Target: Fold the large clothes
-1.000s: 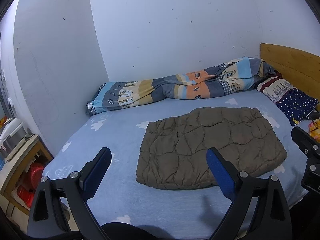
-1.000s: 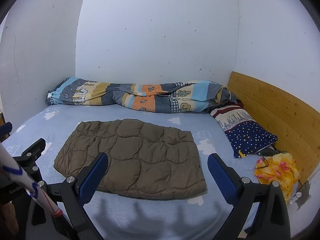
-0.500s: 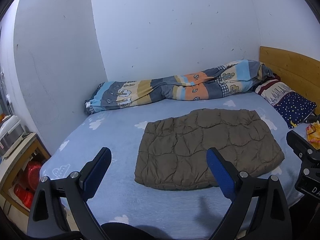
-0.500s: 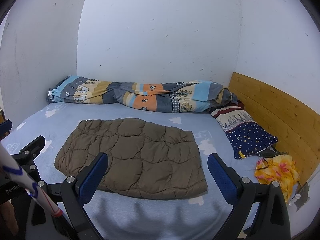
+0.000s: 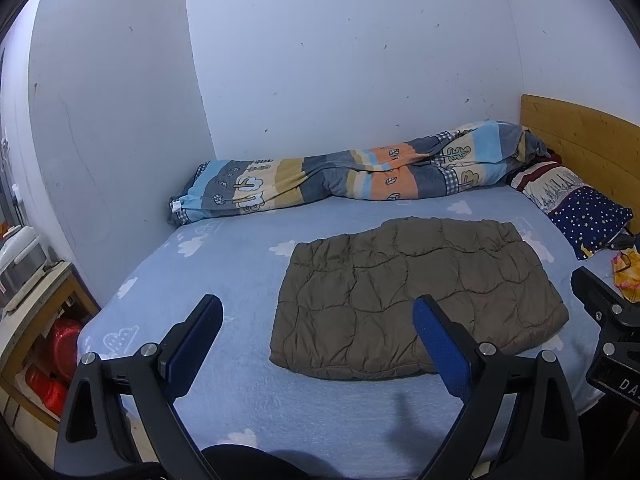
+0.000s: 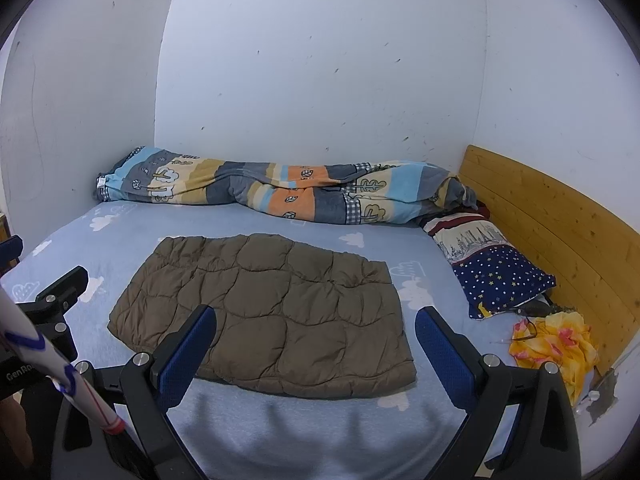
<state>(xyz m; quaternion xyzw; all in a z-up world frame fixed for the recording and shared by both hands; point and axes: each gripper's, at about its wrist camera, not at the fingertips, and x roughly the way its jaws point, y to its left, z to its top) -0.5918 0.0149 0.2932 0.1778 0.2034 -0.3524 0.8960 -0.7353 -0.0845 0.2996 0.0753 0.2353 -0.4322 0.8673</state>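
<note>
A brown quilted garment (image 5: 416, 292) (image 6: 264, 312) lies folded flat into a rectangle in the middle of the blue cloud-print bed (image 5: 224, 264) (image 6: 120, 240). My left gripper (image 5: 318, 312) hangs open above the bed's near edge, short of the garment's left end, nothing between its blue pads. My right gripper (image 6: 316, 322) is open too, held above the garment's near right corner with empty fingers. Each gripper's black frame shows at the side of the other's view.
A rolled patterned duvet (image 5: 352, 172) (image 6: 280, 192) lies along the far wall. A starry pillow (image 6: 496, 272) and a yellow cloth (image 6: 556, 344) sit by the wooden headboard (image 6: 560, 216) on the right. A low shelf with red items (image 5: 48, 344) stands left of the bed.
Both views have drifted slightly back and up from the bed. The garment has not moved and both grippers stay open.
</note>
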